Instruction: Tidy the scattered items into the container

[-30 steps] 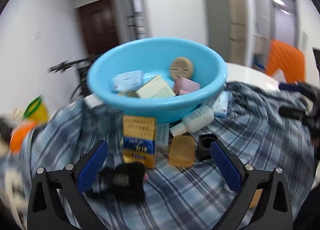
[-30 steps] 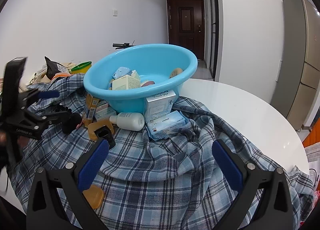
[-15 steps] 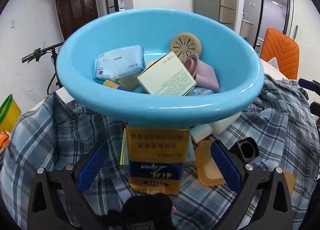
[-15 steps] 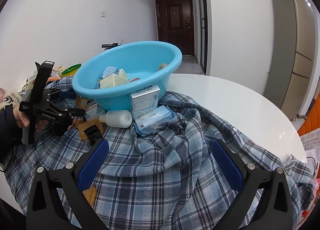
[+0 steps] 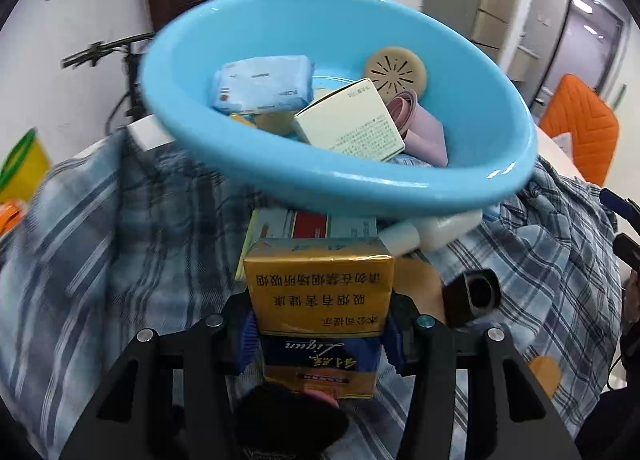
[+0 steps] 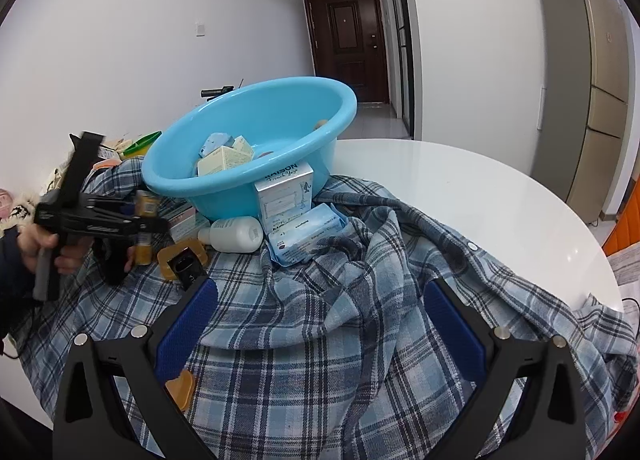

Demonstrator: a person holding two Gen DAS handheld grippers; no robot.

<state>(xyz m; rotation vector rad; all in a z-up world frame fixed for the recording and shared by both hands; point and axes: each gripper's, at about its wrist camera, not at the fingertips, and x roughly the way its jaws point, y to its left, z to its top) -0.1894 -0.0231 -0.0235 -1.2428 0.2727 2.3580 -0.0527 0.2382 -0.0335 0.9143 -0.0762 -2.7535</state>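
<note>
White round counter: bare surface at centre right of the right wrist view, its curved edge running down toward the right border. Open room there; the left half is crowded.

Plaid shirt spread over the counter's near side, rumpled, filling the lower frame in both views.

Blue basin fills the upper centre of the left wrist view, tilted, near rim resting over loose items. Inside: a pale blue tissue pack at the upper left of the bowl, a cream box centre, a round tan vented disc upper right, a pink piece beside the box.

Outside the basin, right wrist view: a silver-white carton leaning on its wall, a second tissue pack just below, a white bottle lying on its side to the left, a small black item on an orange lid.

Left gripper: blue-padded fingers narrowed and clamped on the yellow-and-blue carton, lower centre of the left wrist view, just below the basin rim. Half a second ago those fingers stood wide with the carton upright on the shirt between them; now they grip it.

Right gripper: fingers wide apart, holding nothing, over the shirt at lower centre; view nearly unchanged.
</note>
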